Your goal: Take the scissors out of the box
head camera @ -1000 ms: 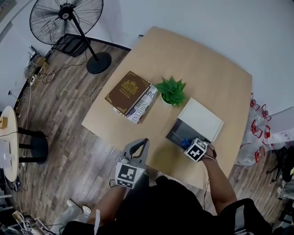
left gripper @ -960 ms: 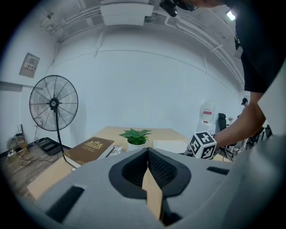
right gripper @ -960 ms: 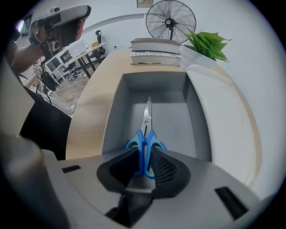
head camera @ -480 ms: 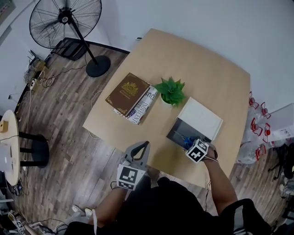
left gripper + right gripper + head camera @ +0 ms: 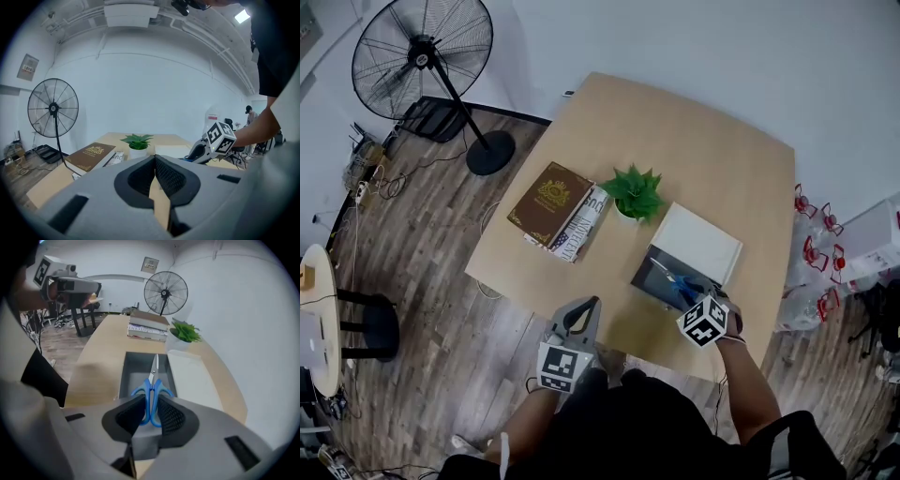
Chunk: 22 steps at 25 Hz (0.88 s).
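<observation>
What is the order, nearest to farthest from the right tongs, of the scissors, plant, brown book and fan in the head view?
1. scissors, gripped in the right tongs
2. plant, mid-table
3. brown book, left of the plant
4. fan, on the floor, far upper left

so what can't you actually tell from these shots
- Head view: blue-handled scissors too small, partly behind the right tool; blade clearance above the open grey box unclear.
- Right gripper view: handle loops' lower ends hidden between the tool's pads.
- Left gripper view: box interior hidden by the low angle and right tool.
</observation>
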Each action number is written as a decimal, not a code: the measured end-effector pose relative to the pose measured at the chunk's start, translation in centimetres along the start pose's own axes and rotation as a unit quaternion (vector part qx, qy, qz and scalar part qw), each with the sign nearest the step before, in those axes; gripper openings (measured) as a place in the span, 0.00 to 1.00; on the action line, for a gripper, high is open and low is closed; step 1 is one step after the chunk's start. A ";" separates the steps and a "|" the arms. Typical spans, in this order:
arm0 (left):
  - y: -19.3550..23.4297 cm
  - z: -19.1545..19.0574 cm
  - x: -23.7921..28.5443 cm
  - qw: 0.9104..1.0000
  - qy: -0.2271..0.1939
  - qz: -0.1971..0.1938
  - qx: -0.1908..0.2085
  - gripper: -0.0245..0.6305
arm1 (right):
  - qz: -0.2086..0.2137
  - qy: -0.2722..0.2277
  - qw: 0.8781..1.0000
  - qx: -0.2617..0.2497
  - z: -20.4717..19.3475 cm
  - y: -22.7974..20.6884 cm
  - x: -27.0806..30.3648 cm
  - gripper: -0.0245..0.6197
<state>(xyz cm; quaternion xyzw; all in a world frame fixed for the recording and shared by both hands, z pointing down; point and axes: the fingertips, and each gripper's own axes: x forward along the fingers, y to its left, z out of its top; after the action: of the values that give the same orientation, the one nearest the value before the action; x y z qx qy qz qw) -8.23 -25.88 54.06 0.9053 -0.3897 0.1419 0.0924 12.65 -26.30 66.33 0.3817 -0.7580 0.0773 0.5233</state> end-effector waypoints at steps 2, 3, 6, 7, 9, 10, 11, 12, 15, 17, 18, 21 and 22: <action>-0.2 0.1 0.0 1.000 -0.003 -0.001 0.002 0.04 | -0.019 -0.032 0.999 0.012 1.3 -0.3 -1.5 0.16; -0.2 0.2 -0.1 1.000 -0.005 0.001 0.004 0.04 | -0.029 -0.050 0.998 0.024 1.9 -0.6 -2.2 0.16; 0.7 0.6 -0.4 1.000 -0.013 0.013 0.003 0.04 | -0.060 -0.117 0.989 0.069 4.0 -1.5 -4.5 0.16; 1.1 0.8 -0.5 1.000 -0.015 0.017 0.001 0.04 | -0.072 -0.141 0.984 0.083 4.7 -1.8 -5.4 0.16; 1.6 1.2 -0.6 1.000 -0.018 0.022 0.003 0.04 | -0.096 -0.188 0.972 0.104 6.1 -2.3 -7.3 0.16; 1.7 1.4 -0.7 1.000 -0.019 0.022 0.007 0.04 | -0.108 -0.211 0.965 0.113 6.8 -2.5 -8.3 0.16; 1.7 1.6 -0.8 1.000 -0.020 0.022 0.010 0.04 | -0.120 -0.234 0.957 0.122 7.5 -2.7 -9.3 0.16; 1.8 1.8 -0.9 0.999 -0.022 0.022 0.013 0.04 | -0.131 -0.256 0.949 0.130 8.2 -2.8 -10.4 0.16; 1.9 2.5 -1.3 0.999 -0.030 0.024 0.011 0.04 | -0.160 -0.315 0.923 0.151 10.2 -3.2 -13.7 0.16; 2.0 3.1 -1.6 0.999 -0.037 0.026 0.007 0.04 | -0.177 -0.349 0.906 0.162 11.2 -3.4 -15.8 0.16; 2.0 3.4 -1.7 0.999 -0.041 0.026 0.006 0.04 | -0.187 -0.364 0.897 0.167 11.6 -3.6 -16.8 0.16; 1.9 4.6 -1.9 0.998 -0.055 0.026 0.003 0.04 | -0.215 -0.402 0.871 0.180 12.3 -4.2 -19.6 0.16; 1.8 5.0 -2.0 0.998 -0.060 0.026 0.003 0.04 | -0.224 -0.412 0.863 0.186 12.4 -4.3 -20.4 0.16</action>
<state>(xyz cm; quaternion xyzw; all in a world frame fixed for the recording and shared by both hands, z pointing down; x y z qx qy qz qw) -9.94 -27.11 48.77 0.9021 -0.4171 0.0910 0.0626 9.69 -25.56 42.26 0.6282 -0.7704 -0.0668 0.0858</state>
